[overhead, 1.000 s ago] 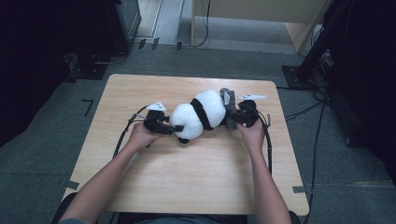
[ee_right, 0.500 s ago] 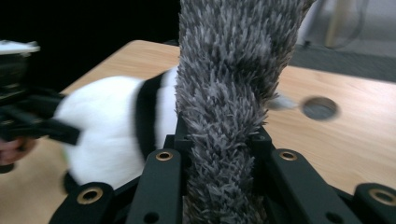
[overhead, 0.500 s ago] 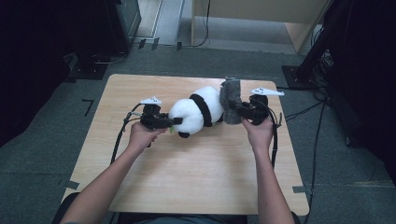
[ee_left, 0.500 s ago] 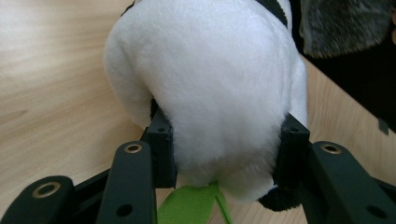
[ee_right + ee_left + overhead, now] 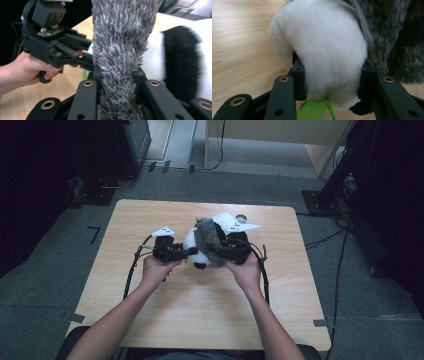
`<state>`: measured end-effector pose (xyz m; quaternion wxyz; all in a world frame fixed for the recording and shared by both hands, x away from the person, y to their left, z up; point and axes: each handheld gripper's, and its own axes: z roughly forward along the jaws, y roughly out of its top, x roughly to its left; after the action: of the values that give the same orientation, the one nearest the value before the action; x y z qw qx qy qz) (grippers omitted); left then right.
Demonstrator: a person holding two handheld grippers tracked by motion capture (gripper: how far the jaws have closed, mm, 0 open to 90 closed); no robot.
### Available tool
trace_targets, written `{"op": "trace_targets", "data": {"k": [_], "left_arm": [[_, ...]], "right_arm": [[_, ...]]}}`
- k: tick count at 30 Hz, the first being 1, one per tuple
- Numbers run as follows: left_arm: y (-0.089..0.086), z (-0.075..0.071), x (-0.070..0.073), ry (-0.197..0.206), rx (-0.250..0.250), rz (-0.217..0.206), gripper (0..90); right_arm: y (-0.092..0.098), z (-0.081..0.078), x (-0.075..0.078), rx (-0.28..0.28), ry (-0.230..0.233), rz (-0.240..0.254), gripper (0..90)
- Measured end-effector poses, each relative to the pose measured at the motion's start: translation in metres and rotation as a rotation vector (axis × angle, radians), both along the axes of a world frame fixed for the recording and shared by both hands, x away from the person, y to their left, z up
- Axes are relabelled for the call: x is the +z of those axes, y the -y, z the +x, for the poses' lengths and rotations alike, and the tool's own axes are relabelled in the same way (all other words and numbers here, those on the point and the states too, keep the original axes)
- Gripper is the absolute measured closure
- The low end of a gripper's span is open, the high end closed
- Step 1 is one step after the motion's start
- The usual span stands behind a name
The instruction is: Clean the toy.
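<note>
Panda plush (image 5: 196, 245) clamped by left gripper (image 5: 186, 252) (hand level).

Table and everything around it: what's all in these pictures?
plush panda: one, white and black, above the table's middle, held between both grippers
grey shaggy cloth: one, grey, draped across the panda
green felt piece: one, green, under the panda
table: one, light wood, centre
carpet floor: grey, around the table
wooden cabinet: one, pale, behind the table
left gripper: one, black, fingers pressed on the panda's white plush
right gripper: one, black, fingers clamped on the grey cloth
hands: two, gripping the handles
</note>
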<state>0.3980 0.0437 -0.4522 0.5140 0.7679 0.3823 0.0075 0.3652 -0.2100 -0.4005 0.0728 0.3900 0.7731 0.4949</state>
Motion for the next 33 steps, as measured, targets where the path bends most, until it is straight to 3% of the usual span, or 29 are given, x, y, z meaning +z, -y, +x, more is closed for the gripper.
{"op": "trace_targets", "data": {"k": [7,11,15,18,21,24,27,33], "left_arm": [[-0.001,0.001,0.002,-0.020,0.043,-0.067,54.2],[-0.003,0.003,0.003,-0.032,0.067,-0.082,54.4],[-0.007,0.009,0.002,-0.080,0.091,-0.140,54.5],[-0.009,0.009,0.005,-0.089,0.102,-0.168,54.5],[-0.010,0.008,0.008,-0.101,0.098,-0.218,54.4],[-0.009,0.006,0.010,-0.086,0.098,-0.204,54.2],[-0.010,0.007,0.007,-0.101,0.100,-0.190,54.2],[-0.012,0.009,0.004,-0.118,0.104,-0.191,54.1]], "right_arm": [[-0.023,-0.010,-0.013,0.052,-0.005,-0.010,73.9],[-0.037,-0.019,-0.020,0.056,0.041,-0.057,73.9],[-0.044,-0.022,-0.034,0.088,0.000,-0.070,74.3],[-0.053,-0.022,-0.044,0.102,-0.013,-0.100,74.7],[-0.062,-0.021,-0.055,0.101,-0.017,-0.166,74.8],[-0.061,-0.018,-0.062,0.073,-0.002,-0.163,74.6],[-0.055,-0.012,-0.069,0.055,-0.035,-0.125,74.4],[-0.044,-0.004,-0.078,0.025,-0.064,-0.124,74.3]]}}
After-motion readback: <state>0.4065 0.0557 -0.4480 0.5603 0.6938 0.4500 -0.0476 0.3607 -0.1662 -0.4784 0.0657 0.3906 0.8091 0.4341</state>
